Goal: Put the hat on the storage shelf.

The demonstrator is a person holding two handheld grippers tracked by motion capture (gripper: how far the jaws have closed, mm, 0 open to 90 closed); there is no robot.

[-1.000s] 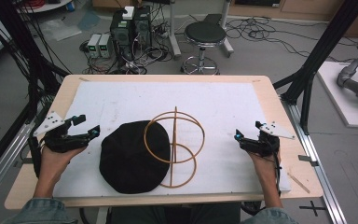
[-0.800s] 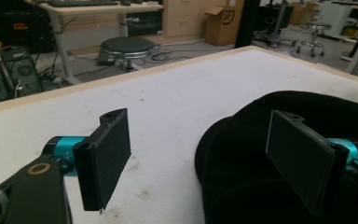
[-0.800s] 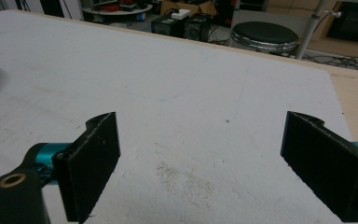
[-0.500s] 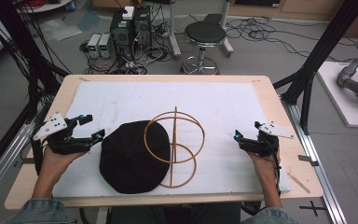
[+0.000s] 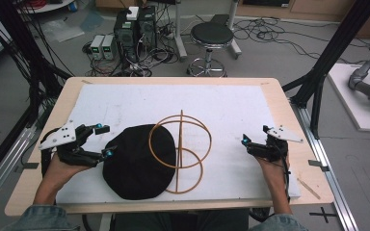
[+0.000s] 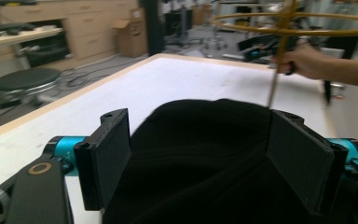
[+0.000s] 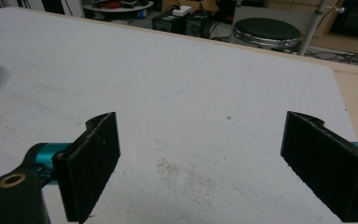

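Note:
A black fabric hat point(image 5: 137, 163) lies flat on the white mat point(image 5: 221, 106), left of centre. A wooden stand made of rings on an upright rod point(image 5: 180, 149) rests against the hat's right side and partly over it. My left gripper point(image 5: 107, 140) is at the hat's left edge and stands open. In the left gripper view the hat point(image 6: 200, 177) bulges between the two wide-apart jaws, and the wooden rings point(image 6: 284, 28) rise behind it. My right gripper point(image 5: 245, 143) hovers open over bare mat right of the stand, with nothing between its jaws point(image 7: 200, 121).
The mat covers most of a wooden table point(image 5: 279, 96). A small wooden stick point(image 5: 308, 188) lies near the table's right front corner. Beyond the far edge stand a black stool point(image 5: 212, 36) and electronics boxes with cables point(image 5: 125, 33). Black frame posts point(image 5: 327, 57) flank the table.
My left gripper has moved right toward the hat, and its open jaws now straddle the hat's left edge. The right gripper, hat and stand have stayed put.

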